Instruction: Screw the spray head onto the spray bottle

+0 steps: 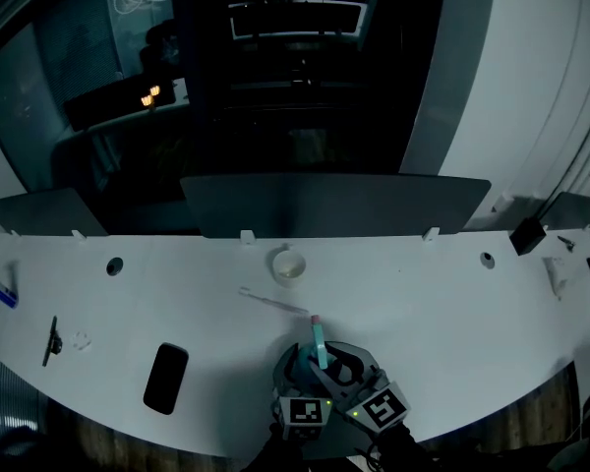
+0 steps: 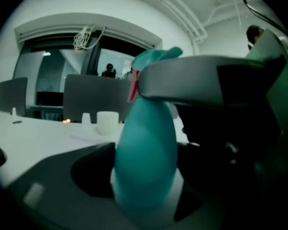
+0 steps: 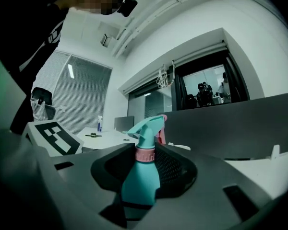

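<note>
Item: teal spray bottle (image 1: 318, 350), upright, at the near middle edge of the white curved desk (image 1: 452, 303), enclosed by both grippers; whether its base rests on the desk cannot be told. Fitting: teal spray head (image 3: 146, 131) with a pink nozzle tip, seated on the bottle's neck above a ribbed pink collar (image 3: 145, 154). Left gripper (image 2: 145, 186): fingers wide, the bottle's broad body standing between them, with a pale sliver of gap low on either side; the pads are not seen to press on it. Right gripper (image 3: 144, 176): fingers at a middling spread, closed about the spray head at collar height, the meshed pad against the collar's right side; in the left gripper view one of its fingers crosses in front of the bottle's top. Both marker cubes lie side by side just behind the bottle in the head view. Other contents of the desk: white cup (image 1: 288, 265) beyond the bottle; thin pale stick (image 1: 273, 301) lying between cup and bottle; black phone (image 1: 165, 377) flat at the near left; dark pen (image 1: 52, 340) further left; small blue object (image 1: 5, 296) at the far left edge. Backing: grey partition panels (image 1: 334, 205) along the desk's far side, with dark windows behind.
</note>
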`<state>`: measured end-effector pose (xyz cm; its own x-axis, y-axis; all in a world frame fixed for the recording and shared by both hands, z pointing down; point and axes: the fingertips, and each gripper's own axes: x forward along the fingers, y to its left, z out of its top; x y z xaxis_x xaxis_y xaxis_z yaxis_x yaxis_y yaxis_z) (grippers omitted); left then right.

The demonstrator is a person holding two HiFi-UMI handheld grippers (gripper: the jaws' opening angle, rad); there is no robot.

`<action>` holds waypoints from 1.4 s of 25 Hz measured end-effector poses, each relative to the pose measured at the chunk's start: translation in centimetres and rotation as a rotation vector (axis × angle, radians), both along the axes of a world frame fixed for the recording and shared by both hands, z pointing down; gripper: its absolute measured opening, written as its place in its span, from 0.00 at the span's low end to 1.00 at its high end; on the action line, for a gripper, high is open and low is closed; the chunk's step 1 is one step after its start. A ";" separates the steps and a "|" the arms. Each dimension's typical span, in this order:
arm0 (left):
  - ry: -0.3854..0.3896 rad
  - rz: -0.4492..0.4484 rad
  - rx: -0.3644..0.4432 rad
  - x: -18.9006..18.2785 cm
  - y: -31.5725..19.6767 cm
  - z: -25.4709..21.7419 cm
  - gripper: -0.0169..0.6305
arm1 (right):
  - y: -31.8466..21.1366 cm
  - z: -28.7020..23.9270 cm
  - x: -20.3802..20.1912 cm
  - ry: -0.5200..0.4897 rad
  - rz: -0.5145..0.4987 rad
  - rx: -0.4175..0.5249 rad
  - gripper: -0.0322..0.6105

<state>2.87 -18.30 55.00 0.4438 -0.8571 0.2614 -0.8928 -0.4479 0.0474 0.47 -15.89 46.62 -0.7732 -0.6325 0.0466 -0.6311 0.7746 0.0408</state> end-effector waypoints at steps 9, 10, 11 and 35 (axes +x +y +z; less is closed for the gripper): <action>-0.181 0.826 0.011 1.5 1.5 1.0 0.77 | 0.3 0.2 -0.3 0.061 -0.232 -0.040 0.25; -0.191 0.904 -0.028 1.6 1.9 1.6 0.76 | 0.4 0.2 -0.4 0.068 -0.248 -0.036 0.25; -0.189 0.957 -0.055 1.7 2.3 1.8 0.71 | 0.5 0.2 -0.4 0.065 -0.254 -0.037 0.25; -0.061 0.474 0.037 0.9 1.4 0.3 0.76 | 1.0 0.3 0.4 0.005 -0.184 -0.064 0.25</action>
<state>3.78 -16.87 55.26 0.7727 -0.5734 0.2721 -0.5908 -0.8065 -0.0220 0.90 -14.86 46.89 -0.8749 -0.4765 0.0869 -0.4790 0.8778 -0.0094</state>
